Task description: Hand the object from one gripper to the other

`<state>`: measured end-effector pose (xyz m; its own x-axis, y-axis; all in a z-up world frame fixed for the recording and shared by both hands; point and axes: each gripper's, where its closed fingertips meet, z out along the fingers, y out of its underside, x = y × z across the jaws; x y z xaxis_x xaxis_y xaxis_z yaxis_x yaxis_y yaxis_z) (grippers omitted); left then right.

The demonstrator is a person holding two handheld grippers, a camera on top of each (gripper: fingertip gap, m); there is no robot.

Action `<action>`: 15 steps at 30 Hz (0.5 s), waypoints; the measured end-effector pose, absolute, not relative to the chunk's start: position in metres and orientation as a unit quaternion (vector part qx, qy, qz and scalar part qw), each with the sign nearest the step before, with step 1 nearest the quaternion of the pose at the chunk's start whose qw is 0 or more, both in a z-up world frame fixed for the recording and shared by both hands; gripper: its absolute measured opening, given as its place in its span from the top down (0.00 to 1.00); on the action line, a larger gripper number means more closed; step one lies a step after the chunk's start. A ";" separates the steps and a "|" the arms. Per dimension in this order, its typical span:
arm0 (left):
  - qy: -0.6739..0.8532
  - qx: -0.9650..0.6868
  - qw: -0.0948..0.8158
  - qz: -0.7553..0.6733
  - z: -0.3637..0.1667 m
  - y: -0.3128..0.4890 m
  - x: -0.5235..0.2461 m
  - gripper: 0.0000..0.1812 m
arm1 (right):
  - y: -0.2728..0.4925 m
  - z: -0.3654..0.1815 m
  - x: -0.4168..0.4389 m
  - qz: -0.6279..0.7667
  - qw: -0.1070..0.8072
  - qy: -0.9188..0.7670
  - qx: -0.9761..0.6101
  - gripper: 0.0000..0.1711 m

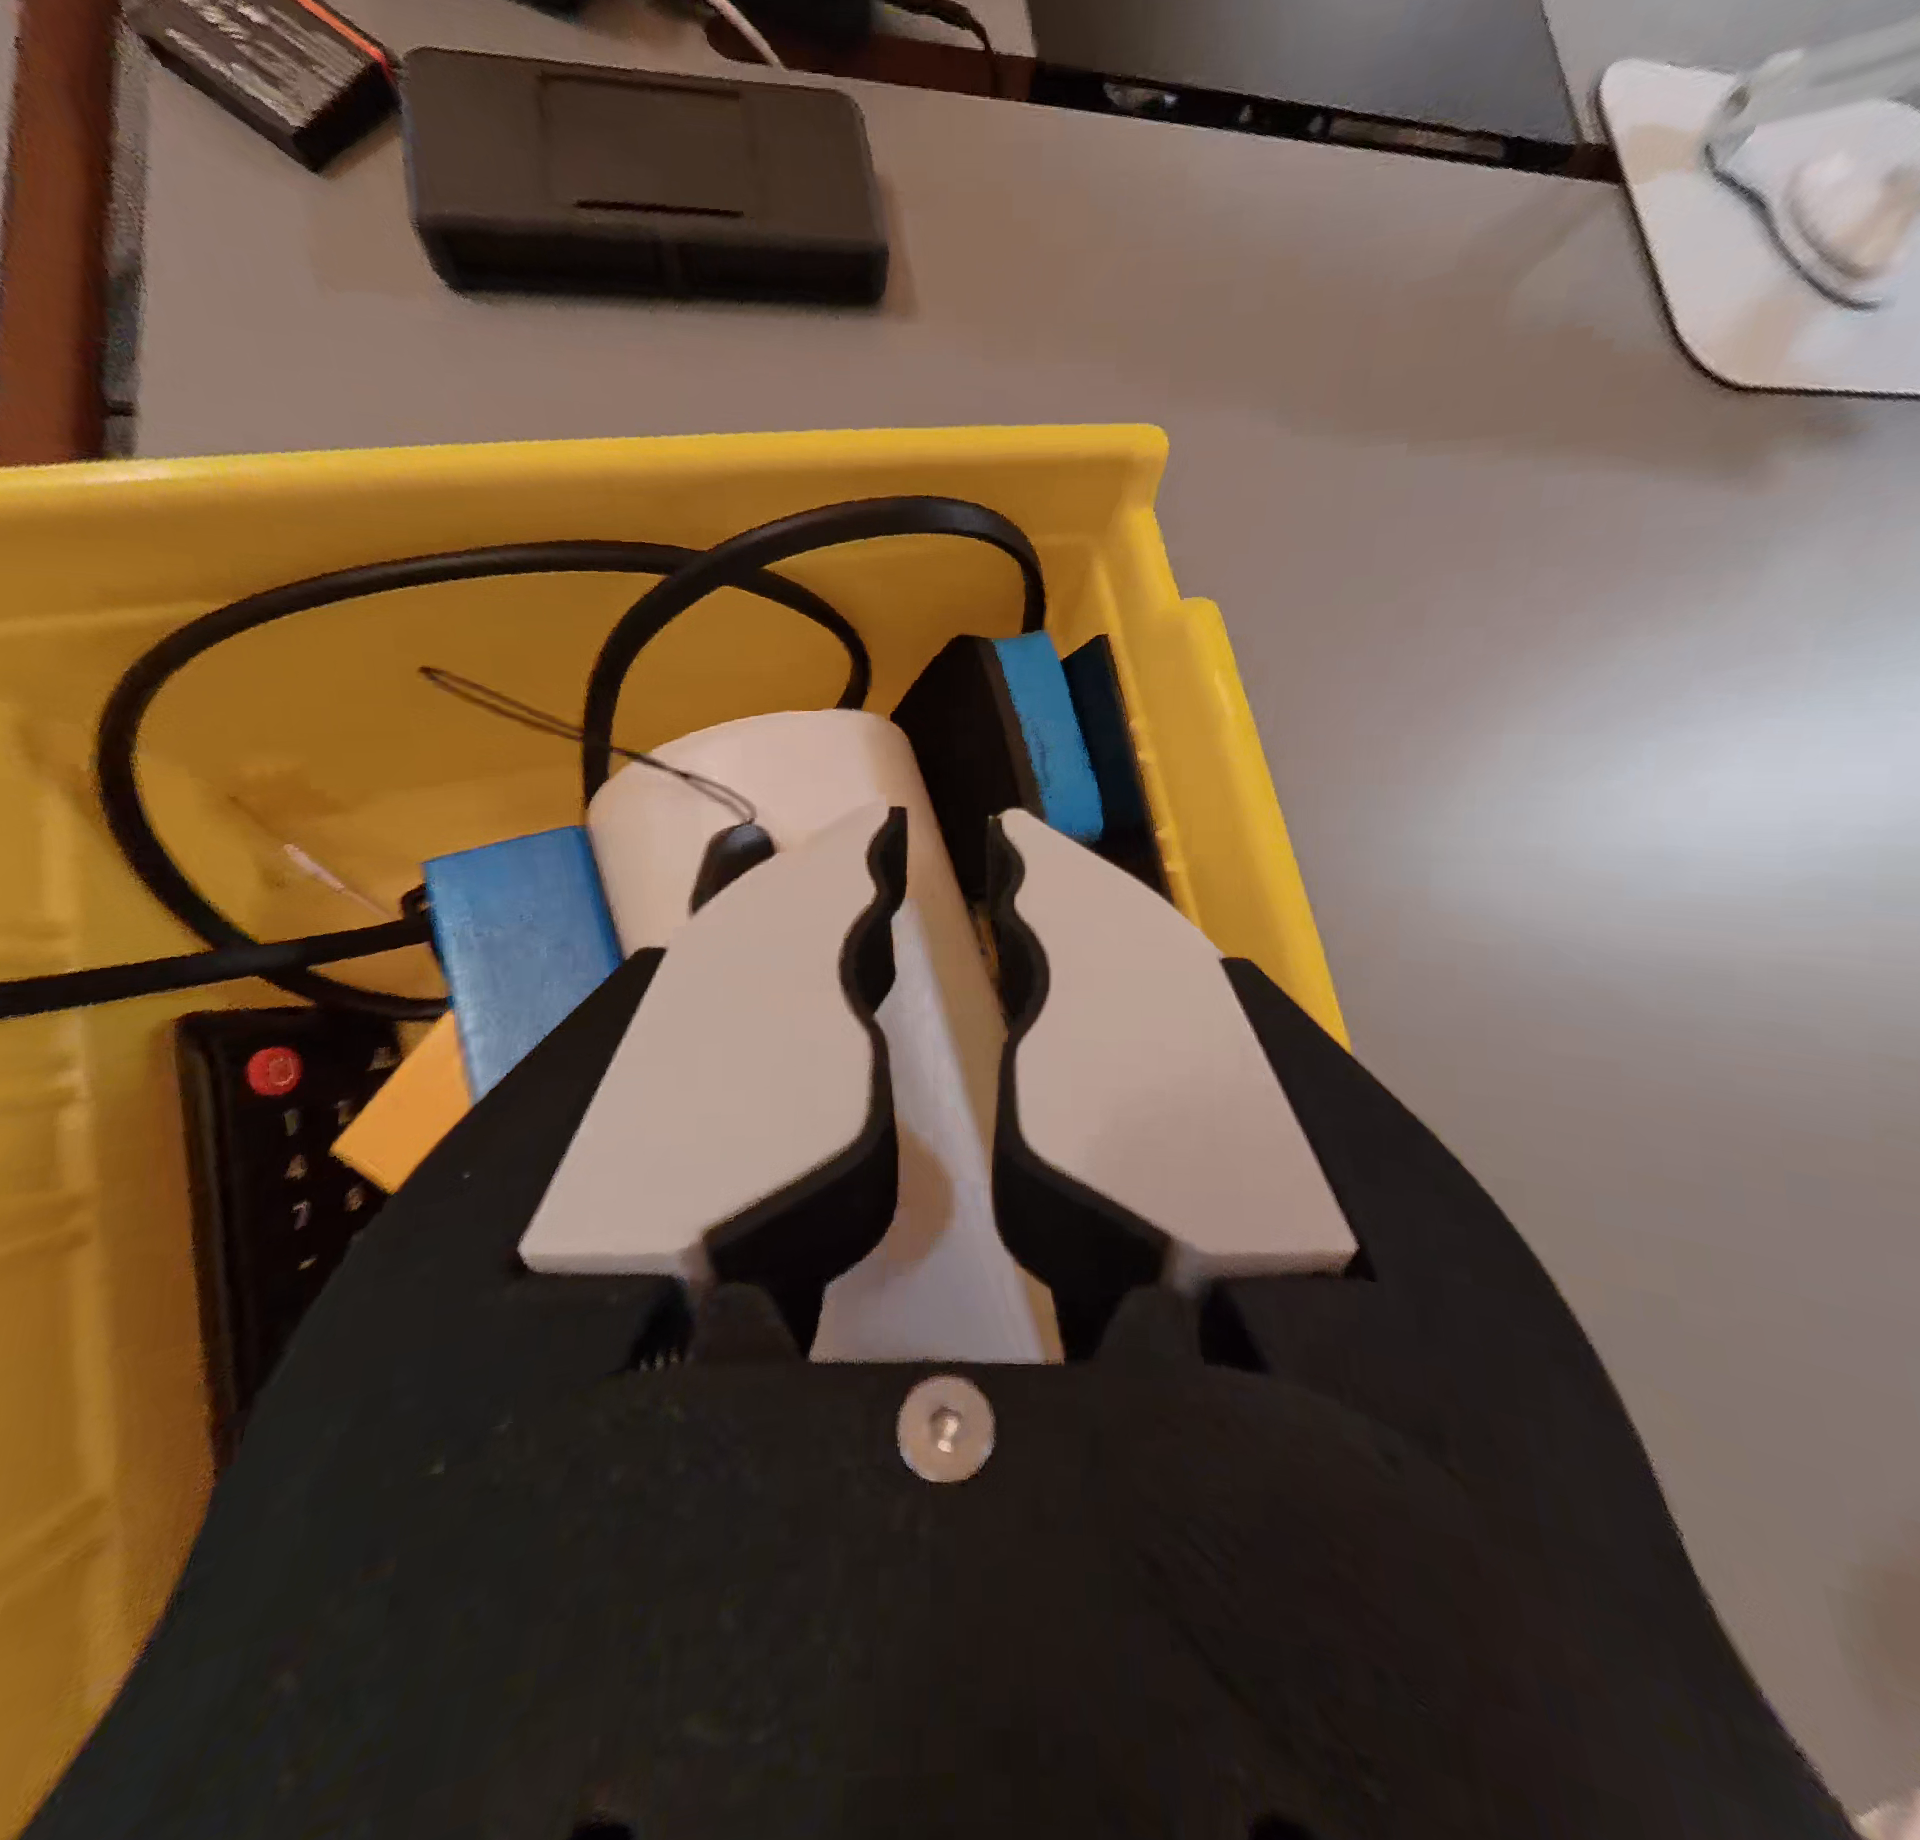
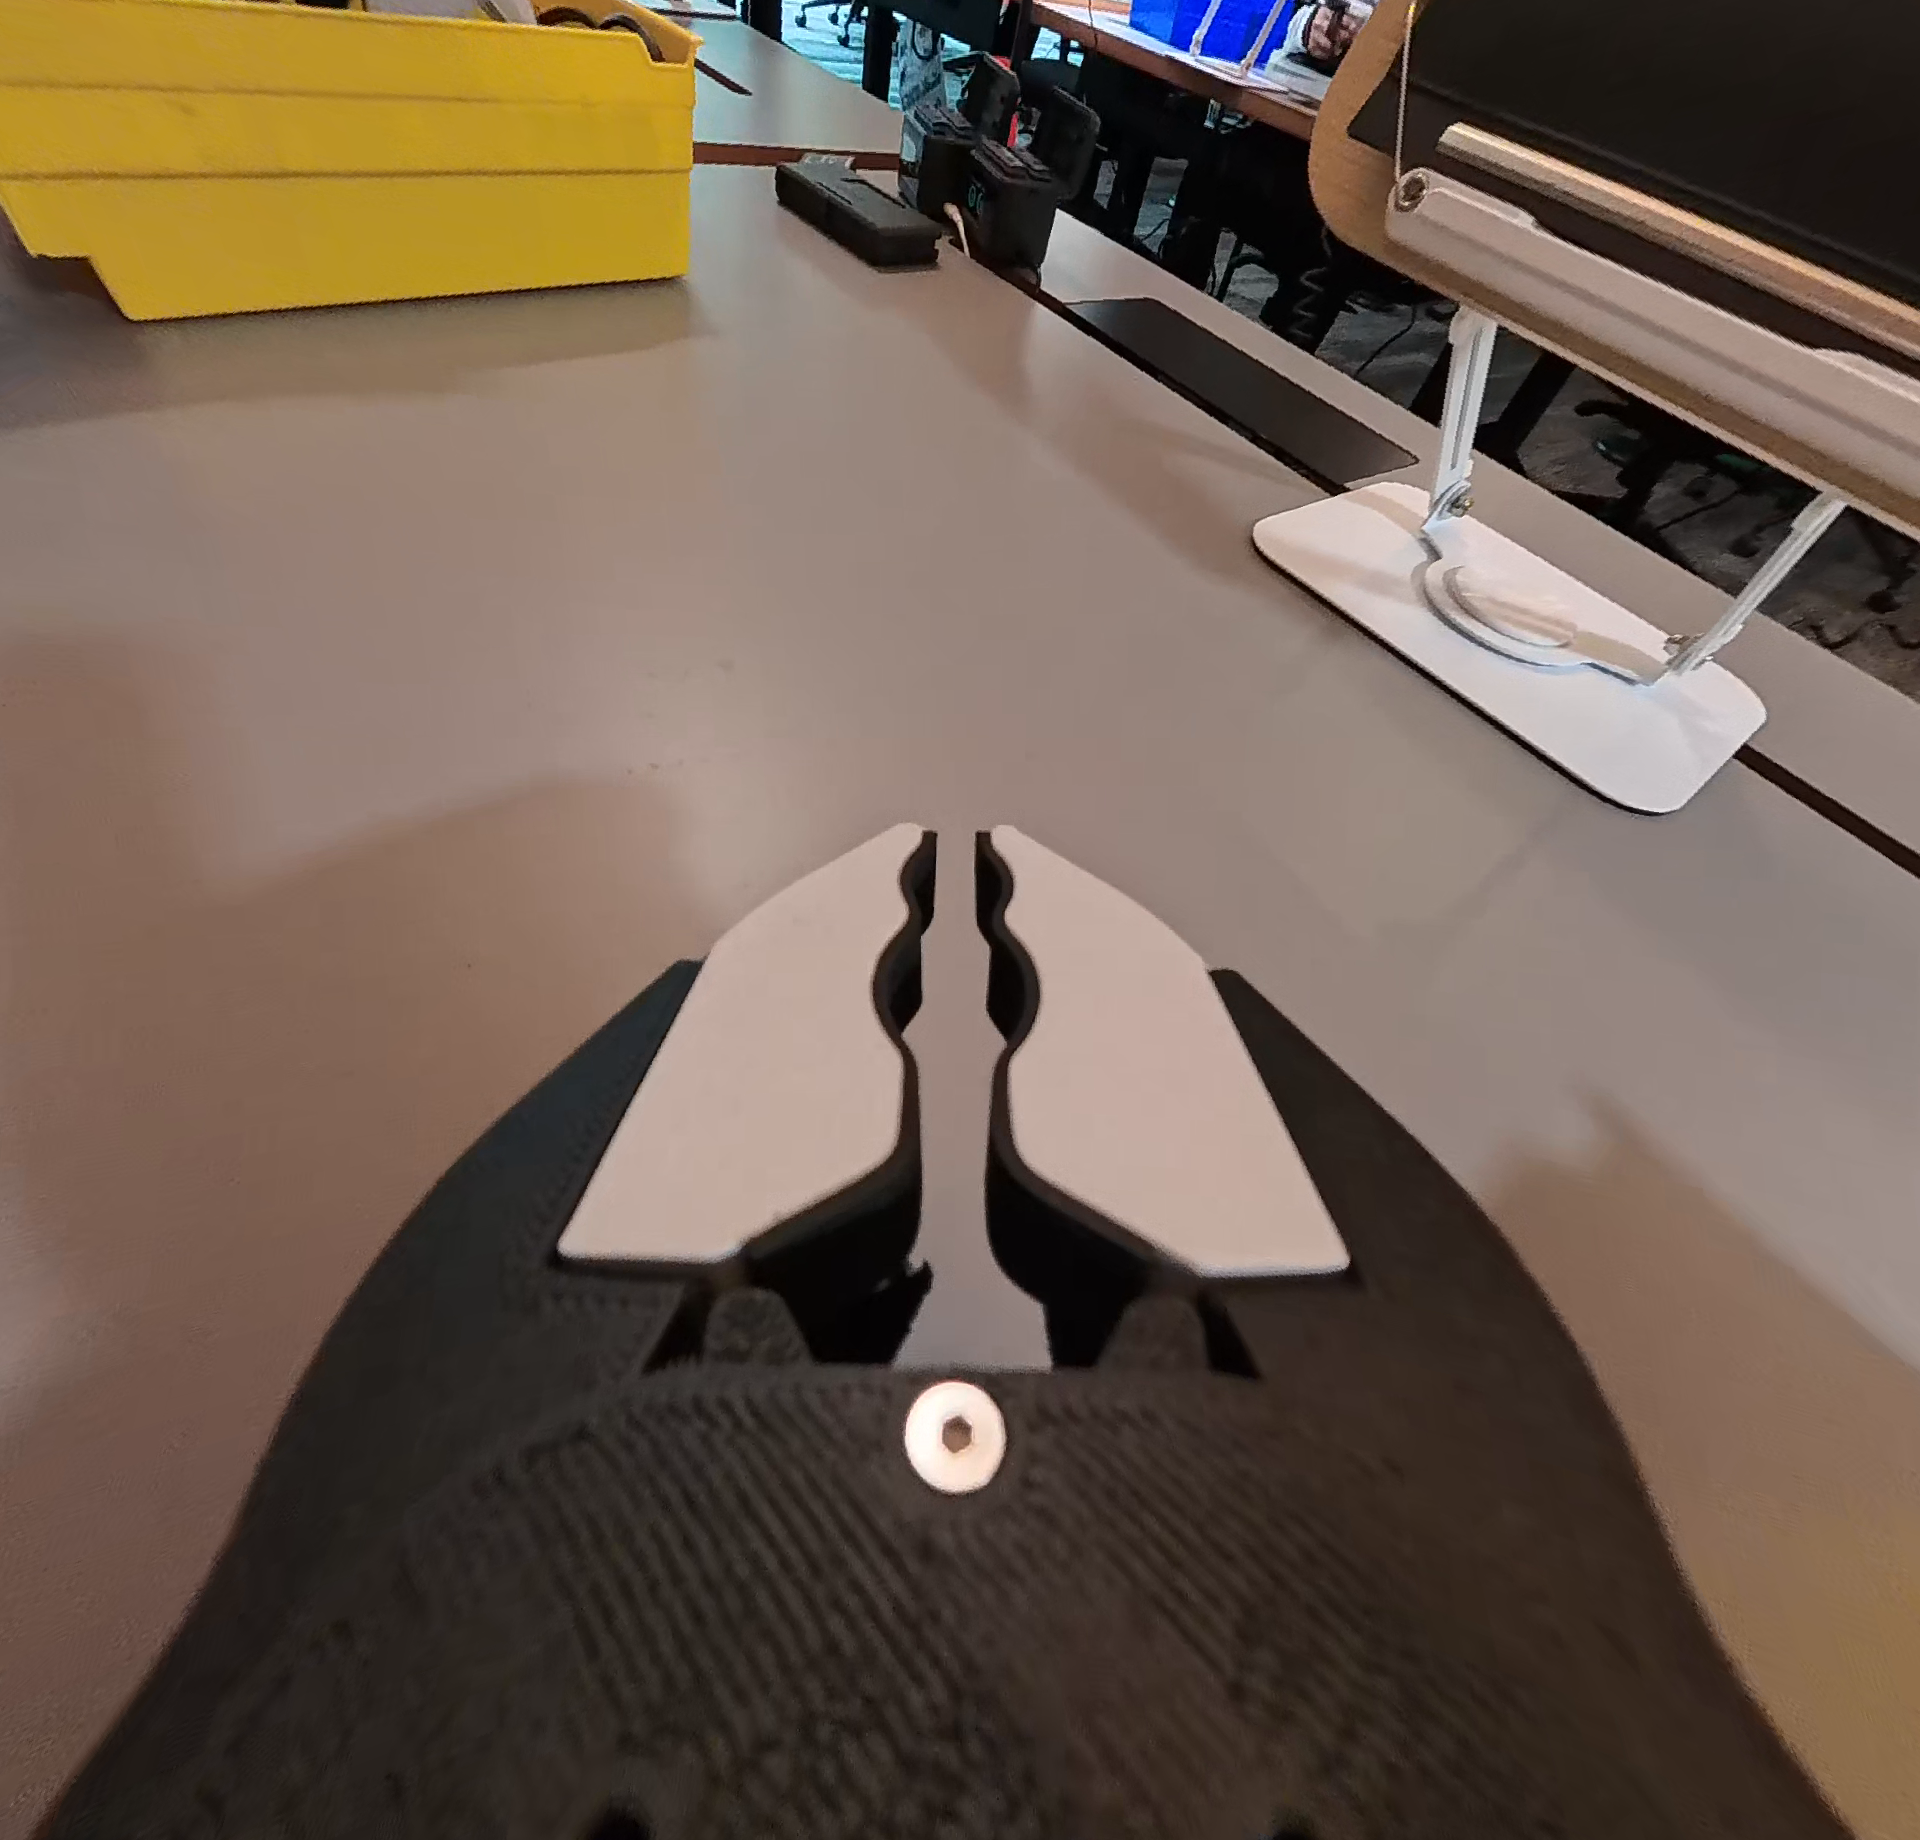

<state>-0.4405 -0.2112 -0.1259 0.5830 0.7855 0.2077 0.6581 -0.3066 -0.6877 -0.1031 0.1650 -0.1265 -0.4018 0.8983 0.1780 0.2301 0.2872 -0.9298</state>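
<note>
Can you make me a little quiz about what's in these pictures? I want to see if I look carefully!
1. Pick one: what colour is the bin? A red, B yellow, C green.
2. True or false: the remote with the red button lies outside the bin.
3. Fill the gap: the white stand sits on the grey ____.

Key: 1 B. 2 false, it lies inside the bin. 3 table.
</note>
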 end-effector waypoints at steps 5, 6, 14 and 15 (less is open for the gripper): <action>-0.466 -0.792 0.385 0.088 -0.110 -0.242 -0.435 0.89 | 0.165 -0.127 -0.102 0.444 0.375 -0.710 -0.398 0.96; -0.474 -0.785 0.391 0.078 -0.106 -0.248 -0.432 0.88 | 0.164 -0.127 -0.103 0.444 0.373 -0.711 -0.397 0.96; -0.543 -0.754 0.366 0.058 -0.095 -0.311 -0.403 0.80 | 0.162 -0.130 -0.102 0.447 0.364 -0.714 -0.397 0.96; -0.551 -0.750 0.362 0.056 -0.094 -0.317 -0.399 0.80 | 0.161 -0.130 -0.102 0.448 0.363 -0.714 -0.397 0.96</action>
